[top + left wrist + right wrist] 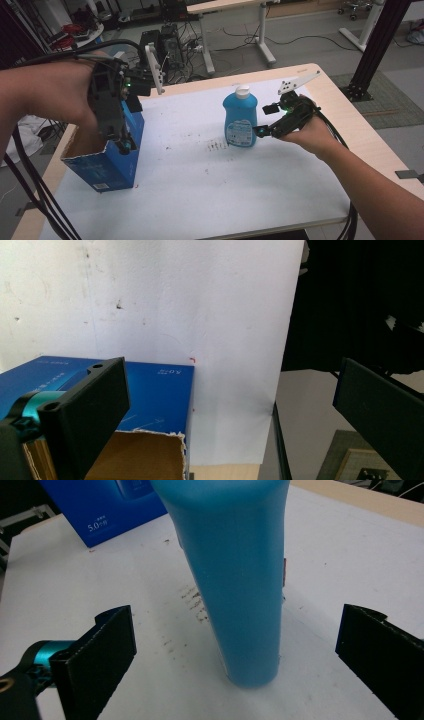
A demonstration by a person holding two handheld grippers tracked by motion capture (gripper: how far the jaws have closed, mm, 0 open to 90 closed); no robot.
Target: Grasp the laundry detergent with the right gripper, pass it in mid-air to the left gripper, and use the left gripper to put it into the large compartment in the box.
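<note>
High view: blue soap bottle [241,120] upright on white tabletop [200,190], not yet grabbed by wide-open right claw [262,131]; left claw [125,145], open too, at blue box [107,165].

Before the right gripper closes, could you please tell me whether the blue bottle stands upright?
Upright: the blue plastic bottle stands base-down on the white sheet, white cap up.

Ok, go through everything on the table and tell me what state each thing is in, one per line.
Blue bottle: upright on the white sheet, white cap on, not gripped.
Blue box: standing at the left, top torn open.
Right tool: open, jaws either side of the bottle, not touching it.
Left tool: open, one jaw over the box's open top.
White sheet: flat, speckled with marks.
</note>
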